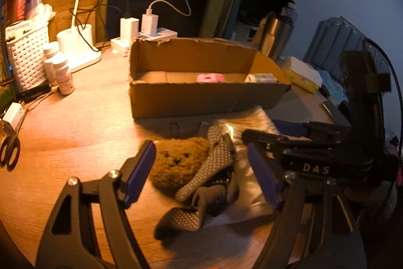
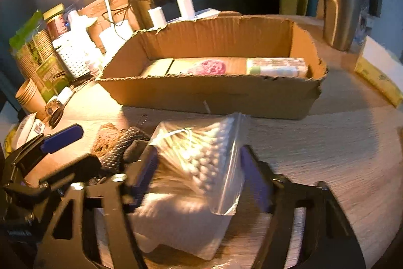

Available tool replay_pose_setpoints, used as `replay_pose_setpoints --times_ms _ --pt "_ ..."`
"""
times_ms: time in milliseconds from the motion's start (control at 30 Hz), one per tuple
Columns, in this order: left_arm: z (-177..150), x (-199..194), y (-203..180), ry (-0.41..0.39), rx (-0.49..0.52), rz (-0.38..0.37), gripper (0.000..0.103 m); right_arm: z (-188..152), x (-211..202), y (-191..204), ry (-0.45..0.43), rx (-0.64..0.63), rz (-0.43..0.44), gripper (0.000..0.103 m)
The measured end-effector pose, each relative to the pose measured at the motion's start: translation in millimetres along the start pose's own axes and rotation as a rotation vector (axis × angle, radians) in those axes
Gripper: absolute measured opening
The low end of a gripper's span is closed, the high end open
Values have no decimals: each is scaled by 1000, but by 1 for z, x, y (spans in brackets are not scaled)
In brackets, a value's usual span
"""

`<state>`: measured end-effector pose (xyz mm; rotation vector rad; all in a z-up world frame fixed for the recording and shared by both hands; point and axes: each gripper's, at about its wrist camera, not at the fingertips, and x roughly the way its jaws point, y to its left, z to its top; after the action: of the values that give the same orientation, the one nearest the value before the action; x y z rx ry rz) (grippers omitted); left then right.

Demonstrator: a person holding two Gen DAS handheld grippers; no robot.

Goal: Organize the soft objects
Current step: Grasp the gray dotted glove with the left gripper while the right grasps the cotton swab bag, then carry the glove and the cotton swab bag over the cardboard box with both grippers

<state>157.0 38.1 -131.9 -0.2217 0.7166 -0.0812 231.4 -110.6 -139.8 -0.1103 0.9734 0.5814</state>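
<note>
A wooden tabletop (image 1: 75, 127) under a warm desk lamp (image 1: 83, 4) holds a small pile of soft things, with a low cardboard box (image 1: 201, 97) just behind it. The box sits open-topped and close to the pile, probably so the soft things can be dropped in with a short reach. It already holds a pink roll (image 1: 210, 78) and a pale packet (image 1: 262, 78).

From the left wrist view, the left hand-held gripper (image 1: 201, 173) is open, its blue pads (image 1: 139, 173) spread to either side of a brown sponge (image 1: 176, 168) and a grey dotted sock (image 1: 211, 168) draped over it. The pads touch neither. They seem lined up for a grasp on that pair.

From the right wrist view, the right hand-held gripper (image 2: 199, 178) is also open, its fingers on either side of a clear bag of cotton swabs (image 2: 201, 158). The bag lies on a folded white cloth (image 2: 181, 226). The left pad looks very near the bag, though blur hides whether they touch.

The right view alone shows the swabs and the cloth clearly; in the left view that spot is only a shiny blur. It also looks deeper into the box. The left view alone shows the sponge's pitted face and how the sock folds over it, which the right view cuts to a sliver at its edge.
</note>
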Motion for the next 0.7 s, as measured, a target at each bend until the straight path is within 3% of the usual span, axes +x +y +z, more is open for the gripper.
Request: replay_pose_setpoints --times_ms 267,367,700 --pt "-7 9 -10 56 50 18 75 -2 -4 7 -12 -32 28 46" --pt "-11 11 -14 75 69 27 56 -3 -10 9 -30 -44 27 42" --pt "-16 9 -27 90 111 10 22 -3 -36 3 -114 -39 5 41"
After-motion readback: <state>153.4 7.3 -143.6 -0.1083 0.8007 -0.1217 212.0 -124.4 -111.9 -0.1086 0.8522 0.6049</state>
